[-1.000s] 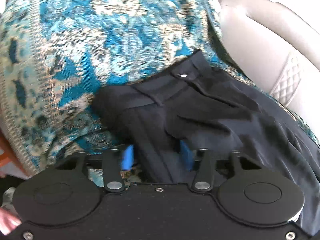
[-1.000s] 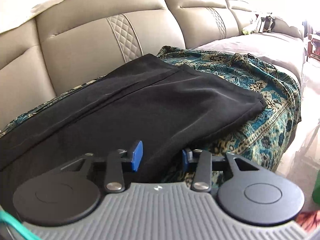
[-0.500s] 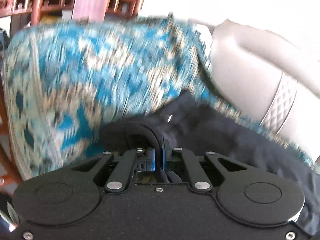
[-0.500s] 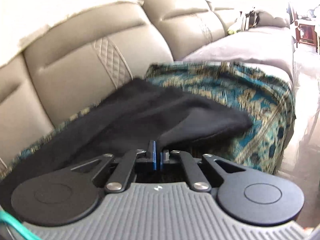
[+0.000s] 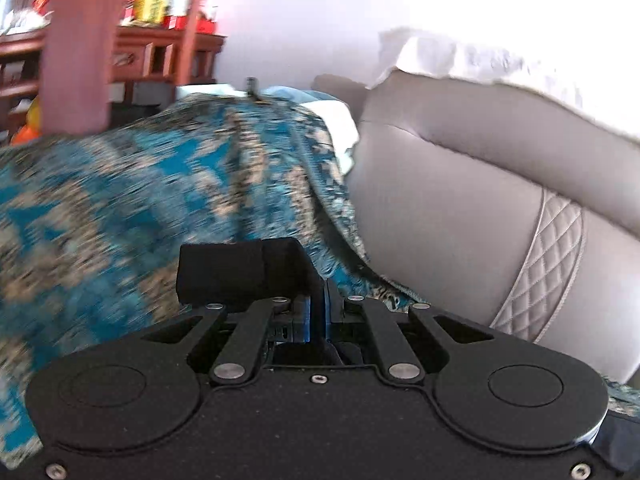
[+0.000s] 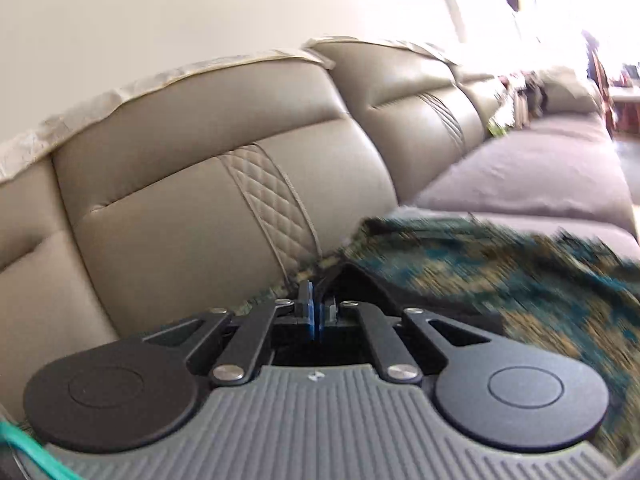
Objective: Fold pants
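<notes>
Presently we find both tools engaged on the black woven-fabric pants [image 5: 244, 276]. The left gripper [image 5: 318, 312] has its blue pads pressed together on a folded band of the dark cloth, which stands up just above the jaws at the lower centre of the left view. The right gripper [image 6: 316, 316] is likewise pinched on a dark edge of the same garment [image 6: 360, 280] at the centre of the right view; little else of the cloth shows there.

We judge the task to be at an early or middle stage: two edges are secured and raised off the seat, but no finished fold is visible in either view. Carrying the held edges over, laying them down and smoothing appear to remain. How the rest of the garment lies we cannot tell, since it is hidden beneath the tool bodies.

Surroundings: a blue and beige patterned throw [image 5: 132, 200] covers the seat, blurred across the left of the left view and the right of the right view. A grey leather sofa back with a quilted diamond panel [image 6: 224, 208] rises behind. A reddish wooden shelf unit [image 5: 160, 52] occupies the upper left of the left view.

Obstructions: the sofa back stands close behind the held edges, and the loose throw could drag along with the cloth.
</notes>
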